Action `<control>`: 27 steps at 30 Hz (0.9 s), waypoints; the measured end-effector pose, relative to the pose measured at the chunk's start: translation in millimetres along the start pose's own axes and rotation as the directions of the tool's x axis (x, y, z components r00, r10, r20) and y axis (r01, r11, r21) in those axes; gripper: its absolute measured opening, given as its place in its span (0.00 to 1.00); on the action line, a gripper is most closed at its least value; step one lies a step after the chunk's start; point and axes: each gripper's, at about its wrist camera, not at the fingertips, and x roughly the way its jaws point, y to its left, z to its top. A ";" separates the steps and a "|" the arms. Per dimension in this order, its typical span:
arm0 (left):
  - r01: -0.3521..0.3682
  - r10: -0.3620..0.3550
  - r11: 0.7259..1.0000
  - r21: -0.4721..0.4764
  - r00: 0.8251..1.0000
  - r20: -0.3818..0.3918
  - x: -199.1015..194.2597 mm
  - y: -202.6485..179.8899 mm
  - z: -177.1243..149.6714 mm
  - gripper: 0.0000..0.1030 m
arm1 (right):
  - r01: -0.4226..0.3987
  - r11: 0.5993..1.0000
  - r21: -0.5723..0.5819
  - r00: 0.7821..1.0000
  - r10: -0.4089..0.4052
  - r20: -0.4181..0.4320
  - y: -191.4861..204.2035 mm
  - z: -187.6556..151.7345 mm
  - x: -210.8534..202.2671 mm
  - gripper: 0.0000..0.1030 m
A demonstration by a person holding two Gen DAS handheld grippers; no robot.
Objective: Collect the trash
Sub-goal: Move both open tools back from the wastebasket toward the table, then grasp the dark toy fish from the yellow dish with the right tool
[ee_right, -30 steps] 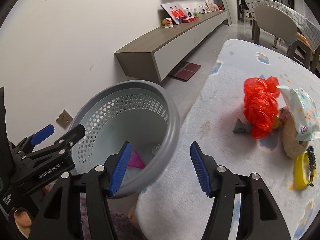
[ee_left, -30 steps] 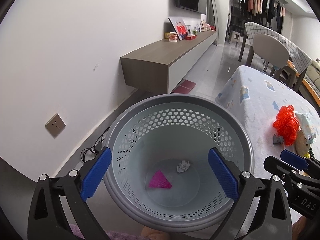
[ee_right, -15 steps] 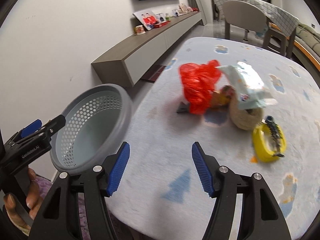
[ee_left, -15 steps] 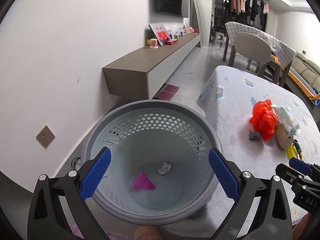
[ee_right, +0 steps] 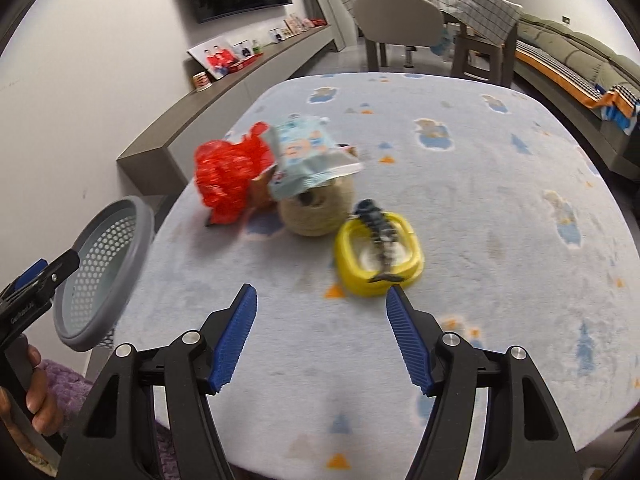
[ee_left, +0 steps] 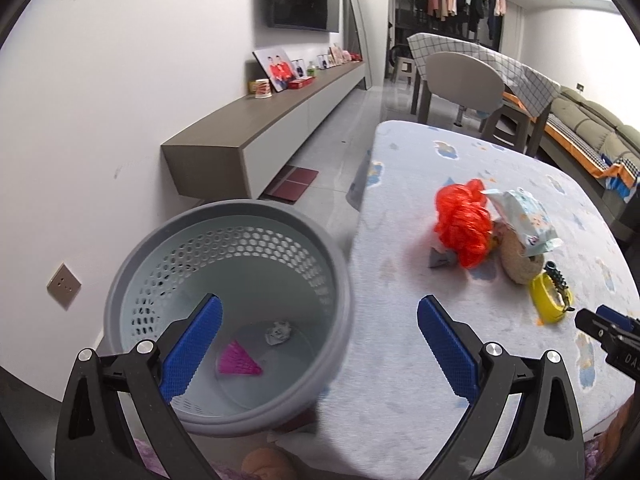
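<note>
A grey perforated basket stands beside the table and holds a pink scrap and a crumpled white paper. My left gripper is open and empty, straddling the basket's right rim. On the table lie a red plastic bag, a pale blue wrapper on a twine ball, and a yellow tape dispenser. My right gripper hovers over the cloth just short of the dispenser. Its jaws are opening and nothing is between them.
The table wears a pale blue patterned cloth. A small grey scrap lies by the red bag. A low wall cabinet, a chair and a sofa stand beyond. A hand holds the left gripper's handle.
Both views have swung right, from the basket toward the table. My right gripper left the basket's rim and now sits over the cloth near the yellow dispenser, its jaws a little wider.
</note>
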 end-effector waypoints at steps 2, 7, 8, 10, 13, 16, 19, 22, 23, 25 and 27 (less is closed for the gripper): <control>0.012 -0.012 1.000 0.016 1.000 -0.002 2.1 -13.1 -0.8 0.93 | 0.014 1.000 0.003 1.000 -0.014 0.000 -11.8 3.7 1.3 0.63; 0.034 -0.034 0.998 0.053 0.999 -0.013 8.0 -40.8 -4.1 0.93 | 0.031 0.999 -0.028 0.999 -0.031 -0.011 -26.9 14.3 12.1 0.63; 0.037 -0.036 0.997 0.061 0.999 -0.015 9.5 -44.2 -4.7 0.93 | 0.035 0.999 -0.037 0.999 -0.036 -0.012 -28.2 16.7 15.4 0.63; 0.037 -0.036 0.996 0.080 0.999 -0.020 13.2 -52.6 -7.0 0.93 | 0.049 0.997 -0.054 0.999 -0.050 -0.007 -29.0 20.7 21.9 0.63; 0.041 -0.039 0.995 0.089 0.999 -0.030 17.7 -60.4 -8.8 0.93 | 0.058 0.995 -0.082 0.998 -0.059 -0.006 -27.4 26.0 33.7 0.62; 0.046 -0.042 0.995 0.092 0.998 -0.041 23.5 -64.2 -9.5 0.93 | 0.056 0.993 -0.104 0.998 -0.059 -0.023 -26.7 30.1 45.2 0.57; 0.050 -0.045 0.994 0.096 0.998 -0.053 28.5 -67.2 -11.3 0.93 | 0.054 0.992 -0.116 0.998 -0.058 -0.033 -25.0 32.2 53.2 0.54; 0.053 -0.046 0.994 0.100 0.997 -0.064 32.7 -67.1 -13.3 0.93 | 0.052 0.991 -0.126 0.997 -0.058 -0.042 -22.9 34.4 60.0 0.48; 0.053 -0.047 0.994 0.100 0.997 -0.067 34.0 -67.6 -13.7 0.93 | 0.053 0.990 -0.128 0.997 -0.059 -0.044 -22.1 35.1 62.1 0.46; 0.054 -0.048 0.994 0.100 0.996 -0.070 35.4 -67.3 -14.2 0.93 | 0.056 0.989 -0.133 0.997 -0.063 -0.047 -21.7 35.8 65.9 0.42; 0.056 -0.049 0.993 0.100 0.996 -0.072 35.9 -67.4 -14.8 0.93 | 0.059 0.989 -0.135 0.997 -0.066 -0.051 -21.5 36.7 69.0 0.38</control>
